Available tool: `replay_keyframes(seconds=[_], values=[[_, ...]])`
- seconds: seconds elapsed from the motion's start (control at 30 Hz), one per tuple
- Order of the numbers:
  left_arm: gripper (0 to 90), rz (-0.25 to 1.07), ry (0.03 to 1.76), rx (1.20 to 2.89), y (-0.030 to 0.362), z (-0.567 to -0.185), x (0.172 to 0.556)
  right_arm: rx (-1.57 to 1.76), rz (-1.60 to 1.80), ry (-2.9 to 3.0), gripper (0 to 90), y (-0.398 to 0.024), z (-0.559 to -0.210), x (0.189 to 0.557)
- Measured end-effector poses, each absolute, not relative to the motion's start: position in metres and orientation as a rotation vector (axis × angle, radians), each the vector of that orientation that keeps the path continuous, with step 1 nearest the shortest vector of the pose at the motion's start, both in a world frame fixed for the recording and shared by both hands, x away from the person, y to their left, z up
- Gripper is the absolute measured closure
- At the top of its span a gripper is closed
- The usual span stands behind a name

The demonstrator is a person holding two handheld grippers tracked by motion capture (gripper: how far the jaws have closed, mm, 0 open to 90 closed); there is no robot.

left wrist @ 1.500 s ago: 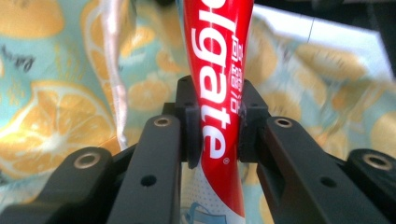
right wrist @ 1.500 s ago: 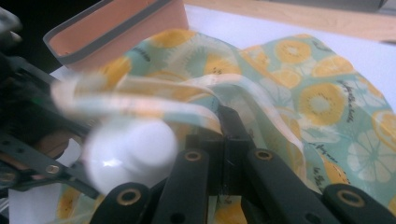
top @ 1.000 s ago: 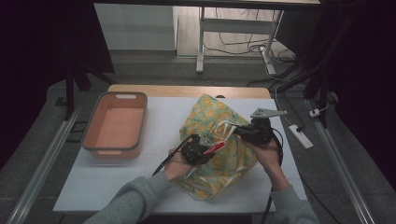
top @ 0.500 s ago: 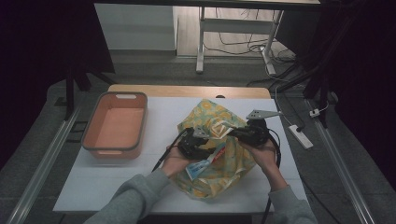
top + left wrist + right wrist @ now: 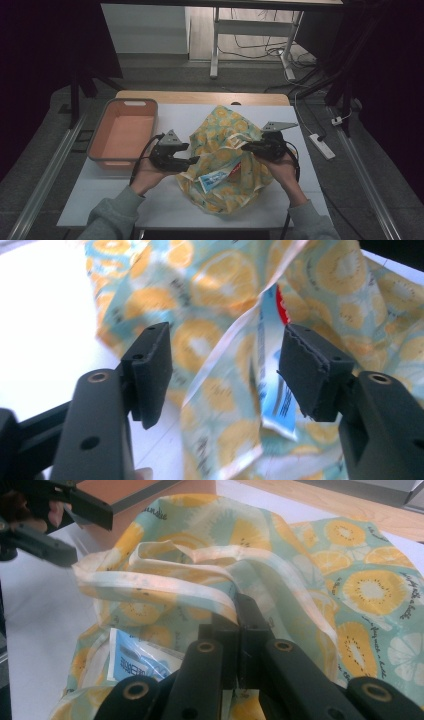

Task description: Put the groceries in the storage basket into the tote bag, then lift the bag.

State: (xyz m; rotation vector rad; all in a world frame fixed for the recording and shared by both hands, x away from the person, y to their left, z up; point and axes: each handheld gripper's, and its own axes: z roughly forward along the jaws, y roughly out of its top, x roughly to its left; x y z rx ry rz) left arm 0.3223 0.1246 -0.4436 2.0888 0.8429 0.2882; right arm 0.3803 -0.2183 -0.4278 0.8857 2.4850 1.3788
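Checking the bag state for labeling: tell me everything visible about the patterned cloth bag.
The cloth bag is thin, soft fabric, pale teal printed with yellow citrus slices and small dark lettering, with a cream band along its rim. It lies crumpled on the white table, right of the orange bin, mouth facing the person. The right gripper is shut on the rim band, holding the mouth up. The left gripper, jaws just opened, sits at the left edge without gripping. A blue-and-white packet with some red shows inside.
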Motion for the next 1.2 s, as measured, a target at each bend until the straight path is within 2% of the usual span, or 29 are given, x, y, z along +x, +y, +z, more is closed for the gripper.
replay_keyframes(seconds=[0.17,0.3,0.57,0.63,0.7,0.83,0.87,0.9,0.93,1.0,1.07,1.2], values=[[36.4,0.3,0.877,2.108,0.139,-0.45,0.321,0.874,1.357,2.49,88.6,-0.217,-0.432,0.377],[36.0,0.279,0.879,2.121,0.137,-0.455,0.324,0.878,1.363,2.491,88.7,-0.218,-0.432,0.377],[35.1,0.211,0.814,2.206,0.089,-0.47,0.343,0.873,1.351,2.51,88.7,-0.215,-0.436,0.377],[36.4,0.241,0.818,2.256,0.077,-0.477,0.347,0.88,1.345,2.516,88.6,-0.214,-0.438,0.376],[47.9,0.207,0.811,2.27,0.073,-0.483,0.351,0.882,1.343,2.521,88.6,-0.215,-0.439,0.376],[85.8,0.164,0.782,2.257,0.077,-0.484,0.351,0.887,1.337,2.526,87.4,-0.215,-0.442,0.376],[87.8,0.145,0.779,2.248,0.079,-0.482,0.35,0.886,1.336,2.53,86.0,-0.215,-0.443,0.376],[88.0,0.135,0.772,2.245,0.082,-0.479,0.349,0.886,1.332,2.527,83.0,-0.215,-0.444,0.375],[88.1,0.131,0.764,2.238,0.086,-0.476,0.347,0.881,1.334,2.518,75.2,-0.215,-0.443,0.375],[88.2,0.127,0.761,2.211,0.094,-0.47,0.343,0.905,1.318,2.44,52.3,-0.214,-0.44,0.37],[88.2,0.103,0.759,2.17,0.104,-0.463,0.338,0.899,1.318,2.381,37.4,-0.214,-0.432,0.36],[88.2,0.083,0.751,2.132,0.12,-0.454,0.33,0.866,1.304,2.399,30.9,-0.215,-0.414,0.327]])
